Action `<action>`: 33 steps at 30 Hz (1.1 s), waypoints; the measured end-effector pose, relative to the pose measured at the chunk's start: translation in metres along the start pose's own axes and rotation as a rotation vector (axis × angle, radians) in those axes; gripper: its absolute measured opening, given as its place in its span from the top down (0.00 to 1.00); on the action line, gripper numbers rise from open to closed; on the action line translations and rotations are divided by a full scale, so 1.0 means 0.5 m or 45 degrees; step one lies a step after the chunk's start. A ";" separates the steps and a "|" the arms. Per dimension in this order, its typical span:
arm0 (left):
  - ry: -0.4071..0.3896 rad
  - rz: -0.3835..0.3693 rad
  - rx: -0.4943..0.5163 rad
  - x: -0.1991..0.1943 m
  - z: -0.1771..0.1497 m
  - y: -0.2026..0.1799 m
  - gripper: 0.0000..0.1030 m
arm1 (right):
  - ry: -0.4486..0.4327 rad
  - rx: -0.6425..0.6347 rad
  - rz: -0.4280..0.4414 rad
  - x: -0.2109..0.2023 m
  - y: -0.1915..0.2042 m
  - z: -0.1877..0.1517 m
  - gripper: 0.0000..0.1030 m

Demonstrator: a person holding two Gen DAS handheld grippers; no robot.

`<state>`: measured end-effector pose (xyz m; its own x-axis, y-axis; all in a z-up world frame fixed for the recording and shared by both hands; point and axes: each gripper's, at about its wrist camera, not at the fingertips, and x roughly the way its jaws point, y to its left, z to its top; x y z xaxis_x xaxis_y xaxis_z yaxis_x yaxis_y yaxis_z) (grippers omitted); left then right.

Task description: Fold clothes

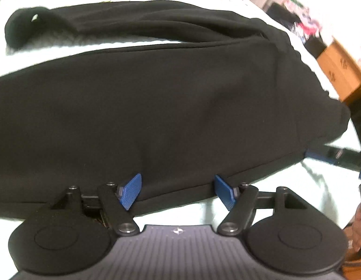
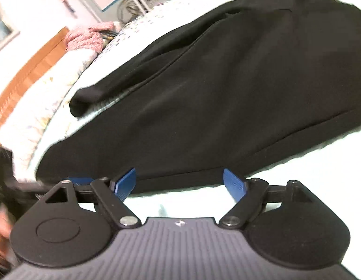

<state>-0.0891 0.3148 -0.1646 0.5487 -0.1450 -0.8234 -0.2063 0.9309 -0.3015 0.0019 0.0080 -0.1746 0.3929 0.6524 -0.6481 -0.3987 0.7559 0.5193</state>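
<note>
We are holding the left gripper (image 1: pixel 178 190) released, its fingers straddling the black garment's (image 1: pixel 157 107) near hem. We are keeping the right gripper (image 2: pixel 181 184) released too, the hem lying just ahead of it.

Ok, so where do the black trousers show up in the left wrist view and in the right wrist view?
Left wrist: the black trousers fill the middle, edge to edge, near hem at the open left gripper.
Right wrist: the trousers run from lower left to upper right, near edge just beyond the open right gripper.
Shared landmark: the far trouser leg, splitting off at upper left in both, on the pale bedspread.
</note>
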 end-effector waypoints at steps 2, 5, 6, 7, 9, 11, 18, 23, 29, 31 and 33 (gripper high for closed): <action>0.009 -0.023 -0.048 0.004 0.008 0.004 0.30 | -0.099 -0.022 -0.015 -0.021 0.013 0.044 0.20; 0.015 -0.027 -0.075 0.010 0.008 0.007 0.30 | -0.180 -0.060 -0.123 -0.020 0.012 0.112 0.19; 0.015 -0.021 -0.070 0.011 0.008 0.003 0.30 | -0.188 -0.081 -0.167 -0.008 0.009 0.126 0.19; 0.014 -0.011 -0.054 0.021 0.012 -0.009 0.30 | -0.163 -0.093 -0.234 0.008 -0.005 0.129 0.19; 0.004 0.008 -0.013 0.021 0.009 -0.018 0.30 | -0.085 -0.110 -0.390 0.047 -0.043 0.125 0.19; -0.008 0.020 0.020 0.021 0.003 -0.024 0.29 | -0.010 -0.093 -0.447 0.077 -0.078 0.083 0.19; -0.008 0.020 0.001 0.021 0.007 -0.022 0.27 | -0.170 0.048 -0.231 -0.027 -0.139 -0.010 0.19; -0.035 0.005 -0.187 -0.023 -0.021 -0.004 0.27 | -0.415 0.500 -0.118 -0.110 -0.248 -0.022 0.19; -0.039 -0.103 -0.531 -0.073 -0.095 0.062 0.27 | -0.603 0.702 -0.133 -0.142 -0.375 0.012 0.19; -0.071 -0.099 -0.632 -0.083 -0.102 0.085 0.28 | -0.629 0.740 -0.115 -0.122 -0.393 0.044 0.18; -0.110 -0.074 -0.742 -0.085 -0.101 0.109 0.28 | -0.647 0.768 -0.097 -0.096 -0.407 0.072 0.17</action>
<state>-0.1648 0.3545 -0.1702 0.6315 -0.1394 -0.7627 -0.5714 0.5812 -0.5794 0.0940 -0.1752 -0.2289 0.7890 0.4331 -0.4357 0.1052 0.6035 0.7904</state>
